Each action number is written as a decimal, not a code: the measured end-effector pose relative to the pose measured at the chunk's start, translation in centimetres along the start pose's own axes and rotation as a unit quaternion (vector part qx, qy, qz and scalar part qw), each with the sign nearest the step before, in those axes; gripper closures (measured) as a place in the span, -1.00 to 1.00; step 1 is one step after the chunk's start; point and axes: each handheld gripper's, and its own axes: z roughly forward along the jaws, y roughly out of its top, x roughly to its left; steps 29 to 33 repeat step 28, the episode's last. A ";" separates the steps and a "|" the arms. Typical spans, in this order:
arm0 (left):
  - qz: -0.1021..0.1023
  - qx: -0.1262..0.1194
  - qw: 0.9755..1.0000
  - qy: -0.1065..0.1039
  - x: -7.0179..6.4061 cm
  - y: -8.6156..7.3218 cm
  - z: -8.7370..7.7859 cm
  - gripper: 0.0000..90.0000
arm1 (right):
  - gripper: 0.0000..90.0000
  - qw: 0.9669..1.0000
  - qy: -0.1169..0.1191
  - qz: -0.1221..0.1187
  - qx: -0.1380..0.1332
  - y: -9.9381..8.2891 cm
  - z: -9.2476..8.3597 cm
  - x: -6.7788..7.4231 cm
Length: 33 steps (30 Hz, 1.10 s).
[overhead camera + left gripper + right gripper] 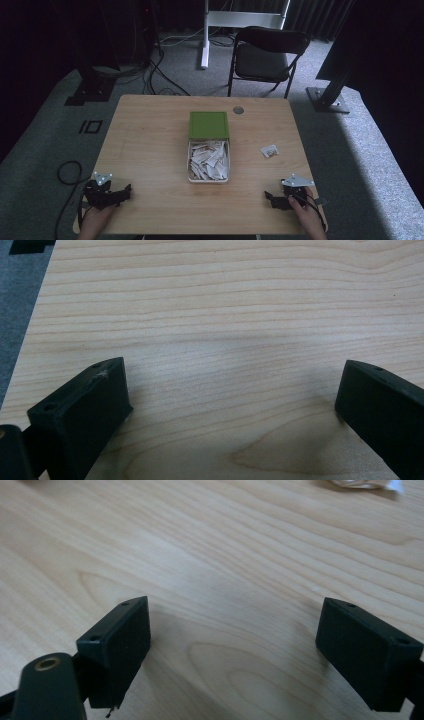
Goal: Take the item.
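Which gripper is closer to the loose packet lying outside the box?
The right gripper: the stray packet lies right of the white box, on its side of the table.

Left hand-held gripper (125, 191) and right hand-held gripper (269, 196) (jaws spread wide), both low.

The table (150, 145) is pale wood with fine, wavy grain lines. At its middle a green lid (208, 125) lies on the far side of a white box (190, 165) filled with white paper packets (209, 160). Right of them lies a small white packet (270, 151). Both the left gripper (131, 189) and the right gripper (267, 194) are black, each topped by a grey plate. The chair (265, 55) is black, the carpet (45, 140) grey.
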 end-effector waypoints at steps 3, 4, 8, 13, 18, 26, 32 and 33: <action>0.000 0.000 1.000 0.000 0.0 0.0 0.0 -0.97 | -0.68 1.000 0.010 -0.010 0.000 0.1 0.1 0.2; 0.000 0.000 1.000 0.000 0.0 0.0 0.0 -0.97 | -0.68 1.000 0.013 -0.014 0.000 0.1 0.1 0.3; 0.000 0.000 1.000 0.000 0.0 0.0 0.0 -0.97 | -0.68 0.999 0.022 -0.038 -0.003 0.1 0.1 0.6; 0.000 0.000 1.000 0.000 0.0 0.0 0.0 -0.97 | -0.68 0.998 0.039 -0.047 -0.001 0.2 0.3 1.0; 0.000 0.000 1.000 0.000 0.0 0.0 0.0 -0.97 | -0.69 0.998 0.040 -0.042 0.001 0.3 0.3 1.2; 0.000 0.000 1.000 0.001 0.0 0.0 0.0 -0.97 | -0.70 0.998 0.040 -0.039 0.002 0.3 0.3 1.2; -0.001 0.000 1.000 0.001 0.0 0.0 0.0 -0.97 | -0.70 0.998 0.040 -0.039 0.002 0.3 0.3 1.2; -0.001 0.000 1.000 0.001 0.0 0.0 0.0 -0.97 | -0.70 0.998 0.040 -0.039 0.002 0.3 0.3 1.2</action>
